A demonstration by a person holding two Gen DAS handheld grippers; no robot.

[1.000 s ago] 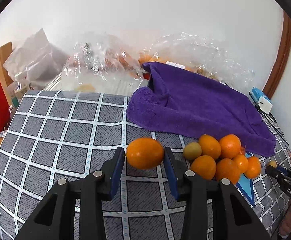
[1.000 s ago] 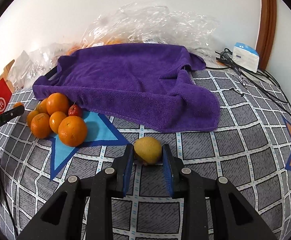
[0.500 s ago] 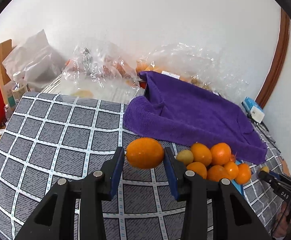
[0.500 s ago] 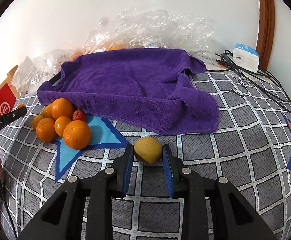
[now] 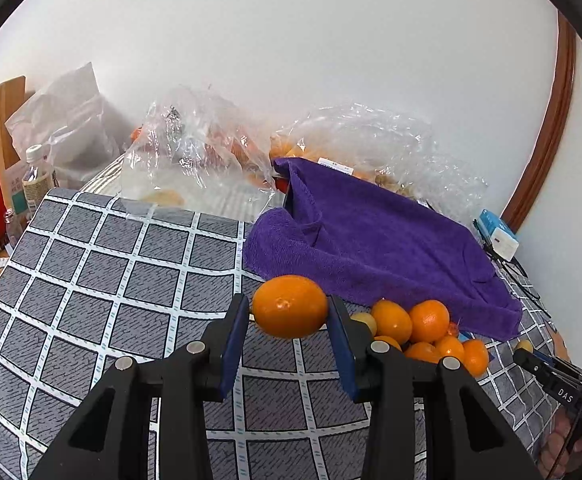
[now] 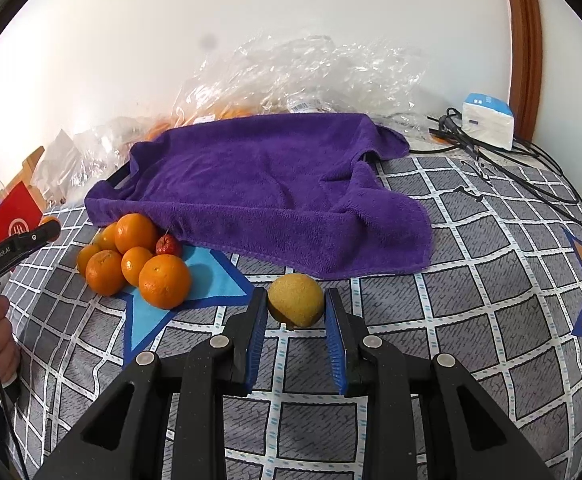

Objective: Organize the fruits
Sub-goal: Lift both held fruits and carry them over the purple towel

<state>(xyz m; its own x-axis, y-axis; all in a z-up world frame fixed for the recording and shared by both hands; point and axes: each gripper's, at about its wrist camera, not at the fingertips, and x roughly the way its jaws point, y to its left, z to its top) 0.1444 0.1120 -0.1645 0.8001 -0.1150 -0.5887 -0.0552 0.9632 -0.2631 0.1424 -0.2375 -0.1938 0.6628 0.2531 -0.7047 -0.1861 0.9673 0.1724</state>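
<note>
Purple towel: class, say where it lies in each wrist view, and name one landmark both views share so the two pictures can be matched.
Left wrist view: the purple towel lies right of centre, beyond the orange held in the left claw.
Right wrist view: the towel fills the middle, behind the yellow fruit in the right claw.
Shared landmark: the pile of oranges at the towel's edge.

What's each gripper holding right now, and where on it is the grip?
The left gripper pinches an orange across its two sides. The right gripper pinches a yellowish-brown round fruit the same way, pads on its left and right sides.
</note>
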